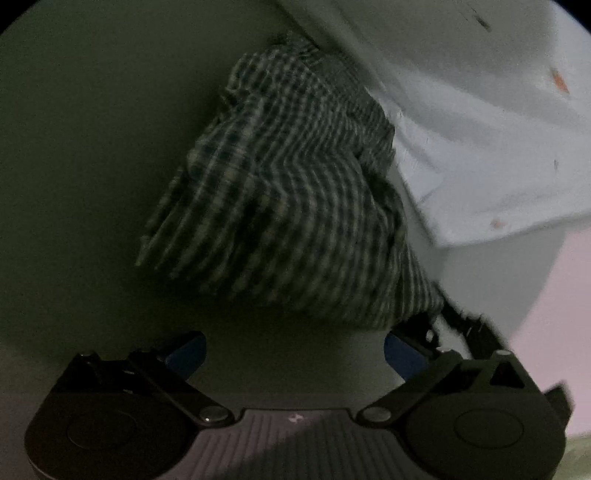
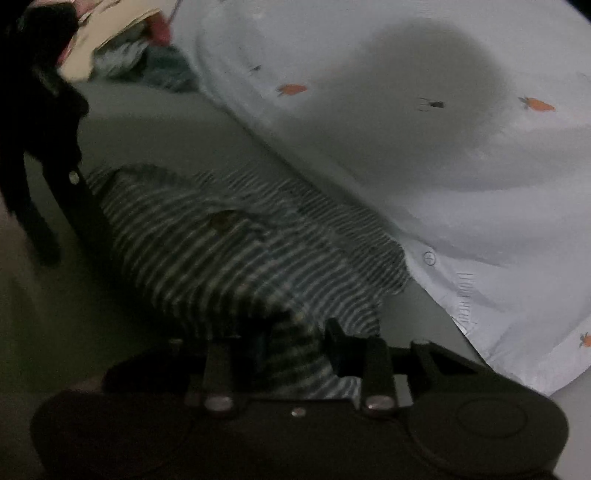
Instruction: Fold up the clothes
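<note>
A crumpled checked garment [image 1: 288, 192] lies on a dull grey surface [image 1: 92, 166] in the left wrist view. My left gripper [image 1: 295, 349] stands wide open just short of the garment's near edge. Only bare surface shows between its blue pads [image 1: 188, 350]. At the garment's lower right corner, the dark frame of my right gripper [image 1: 443, 321] touches the cloth. In the right wrist view the same checked garment [image 2: 229, 251] runs down into my right gripper [image 2: 291, 347]. Its jaws are closed on a bunched fold of the cloth. The left gripper [image 2: 62, 229] is a dark blur at the left.
A pale sheet printed with small orange carrots [image 2: 443, 166] overlaps the garment's far side and also fills the upper right [image 1: 480, 129] of the left wrist view. A cardboard box [image 2: 110, 33] and loose clothes [image 2: 147, 62] sit at the back left. The light is dim.
</note>
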`<move>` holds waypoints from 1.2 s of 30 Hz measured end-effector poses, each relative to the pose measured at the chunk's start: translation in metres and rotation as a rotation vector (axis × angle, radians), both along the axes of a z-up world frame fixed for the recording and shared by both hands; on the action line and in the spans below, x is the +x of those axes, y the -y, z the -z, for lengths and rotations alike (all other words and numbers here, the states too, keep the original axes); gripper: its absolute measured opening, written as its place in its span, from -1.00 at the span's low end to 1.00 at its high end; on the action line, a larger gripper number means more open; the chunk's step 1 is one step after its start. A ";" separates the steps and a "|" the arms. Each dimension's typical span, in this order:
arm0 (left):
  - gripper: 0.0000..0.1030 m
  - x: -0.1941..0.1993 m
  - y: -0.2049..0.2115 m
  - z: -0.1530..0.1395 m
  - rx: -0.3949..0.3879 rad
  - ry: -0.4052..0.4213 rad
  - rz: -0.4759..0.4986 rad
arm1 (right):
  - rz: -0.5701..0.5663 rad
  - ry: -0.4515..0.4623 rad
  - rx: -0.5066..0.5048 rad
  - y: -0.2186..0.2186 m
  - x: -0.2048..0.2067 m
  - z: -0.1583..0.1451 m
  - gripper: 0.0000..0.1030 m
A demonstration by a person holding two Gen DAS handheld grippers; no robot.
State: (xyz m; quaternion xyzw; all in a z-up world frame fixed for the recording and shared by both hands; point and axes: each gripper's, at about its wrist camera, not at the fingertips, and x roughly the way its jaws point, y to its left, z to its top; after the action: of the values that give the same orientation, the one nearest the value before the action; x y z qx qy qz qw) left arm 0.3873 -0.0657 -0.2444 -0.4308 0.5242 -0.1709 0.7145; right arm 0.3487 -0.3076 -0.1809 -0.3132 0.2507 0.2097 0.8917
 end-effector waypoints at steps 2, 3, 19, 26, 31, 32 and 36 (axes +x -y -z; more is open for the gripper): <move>0.98 0.013 0.001 0.013 -0.075 -0.037 -0.060 | 0.014 0.000 0.020 0.003 0.010 -0.005 -0.38; 0.98 0.020 0.001 0.020 -0.112 -0.056 -0.090 | 0.022 0.001 0.029 0.004 0.013 -0.008 -0.38; 0.12 0.057 -0.024 0.059 -0.569 -0.290 -0.405 | -0.171 -0.120 -0.153 -0.002 -0.016 0.008 0.47; 0.04 0.068 -0.019 0.054 -0.522 -0.295 -0.392 | -0.177 -0.128 -0.352 -0.027 -0.006 0.051 0.21; -0.47 0.050 -0.017 0.035 -0.449 -0.218 -0.423 | -0.191 -0.087 -0.308 -0.024 -0.002 0.029 -0.80; -0.52 0.039 -0.016 0.031 -0.455 -0.207 -0.430 | -0.218 -0.066 -0.318 -0.023 -0.009 0.022 -0.81; -0.54 -0.006 -0.013 0.015 -0.477 -0.169 -0.456 | -0.302 -0.079 -0.249 -0.007 -0.049 -0.006 -0.83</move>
State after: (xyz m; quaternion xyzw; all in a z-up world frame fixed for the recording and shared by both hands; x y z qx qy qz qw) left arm 0.3815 -0.0529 -0.2590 -0.7045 0.4171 -0.0881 0.5675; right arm 0.2999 -0.3009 -0.1745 -0.4467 0.2598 0.3206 0.7938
